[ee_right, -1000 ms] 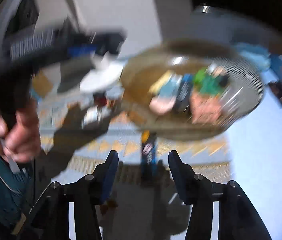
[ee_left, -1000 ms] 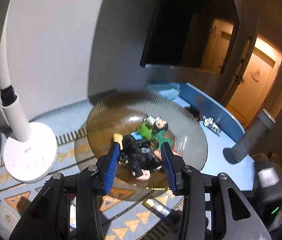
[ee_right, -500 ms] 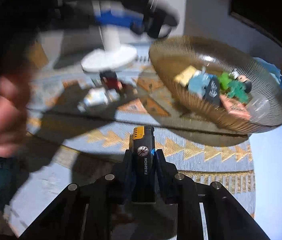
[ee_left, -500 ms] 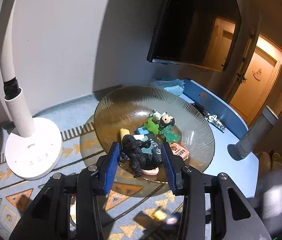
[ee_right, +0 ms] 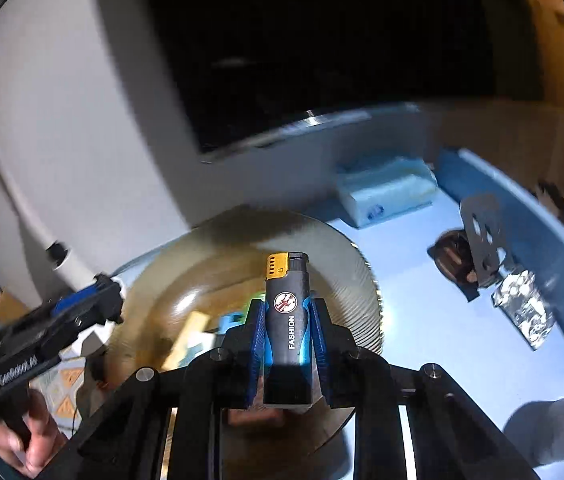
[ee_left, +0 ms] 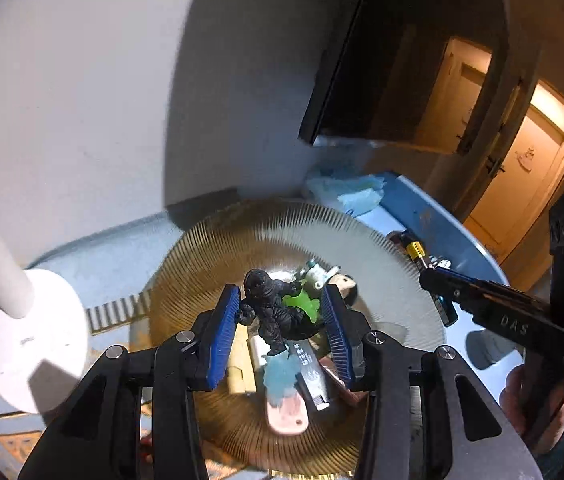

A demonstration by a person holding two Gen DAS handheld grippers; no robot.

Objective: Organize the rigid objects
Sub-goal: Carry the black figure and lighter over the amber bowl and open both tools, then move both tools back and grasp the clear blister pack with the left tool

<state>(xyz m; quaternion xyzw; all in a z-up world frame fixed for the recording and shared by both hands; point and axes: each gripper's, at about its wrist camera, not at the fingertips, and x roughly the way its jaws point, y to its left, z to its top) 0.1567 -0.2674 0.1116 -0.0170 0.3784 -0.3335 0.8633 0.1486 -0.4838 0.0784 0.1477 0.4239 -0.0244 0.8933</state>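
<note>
We see a blue worktop (ee_right: pixel 421 320) with a patterned mat at its left side and a white lamp base (ee_left: pixel 30 344) standing there. On the mat sits a ribbed amber glass bowl (ee_left: pixel 282 228), filling the middle of both views. Inside the bowl lie small toys: a green figure (ee_left: pixel 301 306), a pink and blue piece (ee_left: pixel 283 400), a yellow block (ee_left: pixel 238 372) and a panda-like figure (ee_left: pixel 341 282). Our left gripper (ee_left: pixel 280 332) hangs above the bowl's near side, its blue pads clamped on a black gorilla figurine (ee_left: pixel 268 312), which stands upright between them. Our right gripper (ee_right: pixel 287 332) is at the bowl's right edge, closed tight on a black lighter (ee_right: pixel 285 320) with a yellow top, held upright over the bowl. On the far right of the worktop lie a dark clip (ee_right: pixel 457 264) and a piece of foil (ee_right: pixel 525 304), well apart from the bowl.
</note>
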